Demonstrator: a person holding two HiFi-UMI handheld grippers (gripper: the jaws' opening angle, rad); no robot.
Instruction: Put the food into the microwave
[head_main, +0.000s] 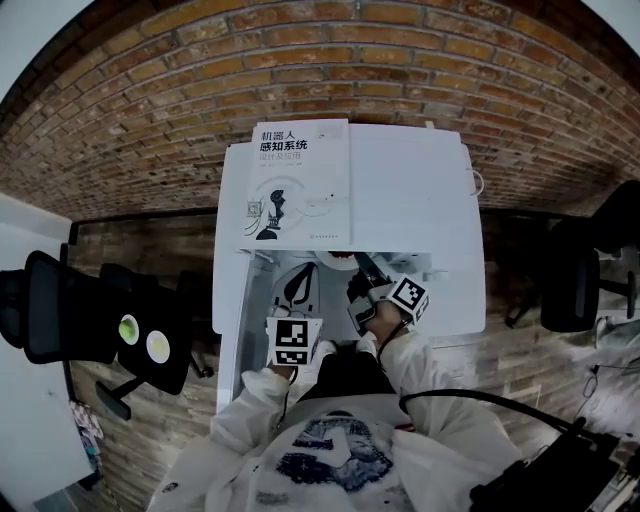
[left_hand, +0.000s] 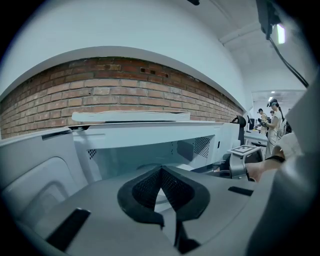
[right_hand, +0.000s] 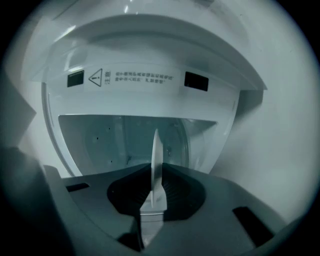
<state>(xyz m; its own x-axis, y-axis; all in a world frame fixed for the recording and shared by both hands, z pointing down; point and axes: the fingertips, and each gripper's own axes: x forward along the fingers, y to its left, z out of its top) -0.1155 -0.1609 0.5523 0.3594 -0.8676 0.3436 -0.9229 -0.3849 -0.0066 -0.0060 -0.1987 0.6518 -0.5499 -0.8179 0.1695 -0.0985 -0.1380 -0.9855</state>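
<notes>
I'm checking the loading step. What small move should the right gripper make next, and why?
Probably ease the right gripper forward, kept level. Its jaws are shut on a thin white piece seen edge-on; what it is I cannot tell. The microwave cavity stands open straight ahead of it, so a short push should carry the piece in.

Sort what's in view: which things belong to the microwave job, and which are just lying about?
Job in hand: microwave; its open door; white plate, pinched edge-on in the right gripper; left gripper, fingers together, empty.

Lying about: book on the microwave's top; office chairs on either side.
</notes>
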